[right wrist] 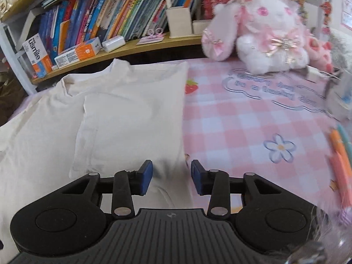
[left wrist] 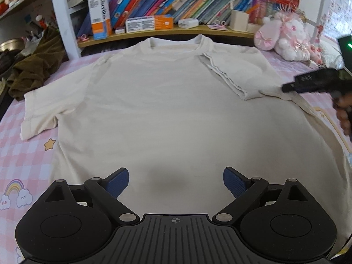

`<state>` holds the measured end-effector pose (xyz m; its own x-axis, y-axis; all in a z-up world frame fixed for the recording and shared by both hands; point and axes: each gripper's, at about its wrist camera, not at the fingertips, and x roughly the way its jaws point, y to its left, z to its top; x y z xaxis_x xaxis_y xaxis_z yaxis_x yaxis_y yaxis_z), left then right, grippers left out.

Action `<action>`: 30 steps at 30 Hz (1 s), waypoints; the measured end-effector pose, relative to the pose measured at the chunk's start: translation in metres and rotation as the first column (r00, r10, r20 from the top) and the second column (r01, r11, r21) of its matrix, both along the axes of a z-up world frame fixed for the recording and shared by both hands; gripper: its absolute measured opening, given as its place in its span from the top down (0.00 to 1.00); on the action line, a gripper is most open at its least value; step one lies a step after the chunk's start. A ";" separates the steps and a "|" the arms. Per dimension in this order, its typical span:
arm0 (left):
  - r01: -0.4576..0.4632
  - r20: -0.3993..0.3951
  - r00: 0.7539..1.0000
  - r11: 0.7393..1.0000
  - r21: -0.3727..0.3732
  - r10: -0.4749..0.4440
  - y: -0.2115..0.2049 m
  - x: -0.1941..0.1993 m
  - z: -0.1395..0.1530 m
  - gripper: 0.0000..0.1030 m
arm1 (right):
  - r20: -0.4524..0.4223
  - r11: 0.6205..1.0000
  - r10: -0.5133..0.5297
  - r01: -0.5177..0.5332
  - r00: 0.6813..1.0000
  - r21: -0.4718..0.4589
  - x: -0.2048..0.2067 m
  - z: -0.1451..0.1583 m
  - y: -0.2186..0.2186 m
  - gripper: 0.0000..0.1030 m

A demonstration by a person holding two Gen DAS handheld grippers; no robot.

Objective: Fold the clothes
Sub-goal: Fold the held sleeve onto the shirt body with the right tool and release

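Left gripper (left wrist: 175,183) agape above T-shirt (left wrist: 154,110); right gripper (right wrist: 171,177) agape at its edge.

Child's bedroom, bookshelf (left wrist: 167,6), plush rabbit (right wrist: 268,28)

Checked cloth (right wrist: 253,132) right of the shirt (left wrist: 165,110) lies bare — plush rabbit (right wrist: 264,37) blocks the far edge.

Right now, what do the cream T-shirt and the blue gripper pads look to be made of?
Cream T-shirt: seemingly soft matte knit, likely cotton; it lies limp, with stitched sleeve hems and a ribbed collar. Blue pads on the left gripper: apparently rubber or textured plastic, judging by the fine grid pattern; which one cannot be told.
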<state>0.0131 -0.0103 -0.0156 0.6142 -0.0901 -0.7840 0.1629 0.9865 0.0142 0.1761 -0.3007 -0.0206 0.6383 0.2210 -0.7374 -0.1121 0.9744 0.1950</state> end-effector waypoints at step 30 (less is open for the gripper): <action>-0.218 -0.046 0.974 0.971 0.098 0.224 0.013 -0.030 0.004 0.08 | -0.034 0.997 0.063 -0.061 0.997 0.044 0.162 -0.002 -0.015 0.95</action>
